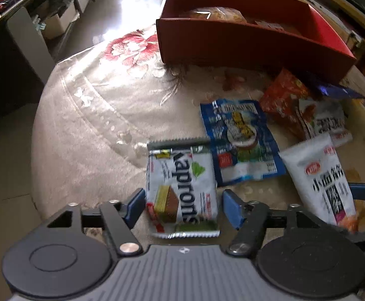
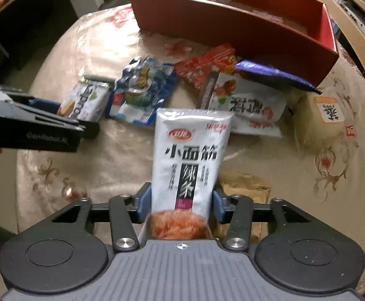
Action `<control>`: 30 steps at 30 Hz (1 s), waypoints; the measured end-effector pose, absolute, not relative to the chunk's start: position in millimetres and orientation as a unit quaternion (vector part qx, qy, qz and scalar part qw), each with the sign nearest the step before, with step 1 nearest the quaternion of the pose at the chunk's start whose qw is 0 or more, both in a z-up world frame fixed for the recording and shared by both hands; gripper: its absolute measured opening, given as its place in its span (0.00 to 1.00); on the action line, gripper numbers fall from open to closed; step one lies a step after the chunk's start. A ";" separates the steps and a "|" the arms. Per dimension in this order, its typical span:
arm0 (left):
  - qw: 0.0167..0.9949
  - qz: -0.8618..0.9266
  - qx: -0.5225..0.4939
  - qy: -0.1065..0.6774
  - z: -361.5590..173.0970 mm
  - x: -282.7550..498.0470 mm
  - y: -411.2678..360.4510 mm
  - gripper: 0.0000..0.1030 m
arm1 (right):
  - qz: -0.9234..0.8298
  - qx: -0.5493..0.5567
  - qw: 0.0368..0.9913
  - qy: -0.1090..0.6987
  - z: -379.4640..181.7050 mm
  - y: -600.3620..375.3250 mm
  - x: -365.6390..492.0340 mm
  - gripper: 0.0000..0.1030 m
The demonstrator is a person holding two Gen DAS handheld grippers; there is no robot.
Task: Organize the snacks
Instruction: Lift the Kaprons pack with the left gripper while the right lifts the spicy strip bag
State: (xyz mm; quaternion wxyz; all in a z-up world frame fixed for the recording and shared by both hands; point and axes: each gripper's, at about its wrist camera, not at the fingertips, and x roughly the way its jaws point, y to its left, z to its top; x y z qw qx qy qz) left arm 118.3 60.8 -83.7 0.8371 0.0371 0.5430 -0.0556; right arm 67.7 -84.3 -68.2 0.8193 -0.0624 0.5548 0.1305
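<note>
The red box (image 2: 232,32) stands at the far side of the table, straight ahead of both grippers and well beyond the scattered packets; a wrapped item or two already lie in it.

Nearer, the white spicy-strip packet (image 2: 190,158) lies between the right gripper's (image 2: 181,200) blue pads, its long axis running along the gripper's pointing line toward the box. The pads sit against its two long edges, so I judge it pinched across its width. The carry to the box looks like a straight forward move over the other packets.

Smaller, the Kaprons wafer packet (image 1: 182,188) lies between the left gripper's (image 1: 182,207) fingers, long axis also pointing ahead. Those jaws stand spread: the left pad (image 1: 136,205) is just at the packet's edge, while the right pad is clear of it with tablecloth showing between, so nothing is gripped there yet.
</note>
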 end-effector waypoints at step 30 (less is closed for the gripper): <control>0.838 -0.065 0.026 0.541 -78.8 87.4 57.0 0.56 | 0.139 -0.084 0.837 0.523 -52.4 -82.2 53.7 0.44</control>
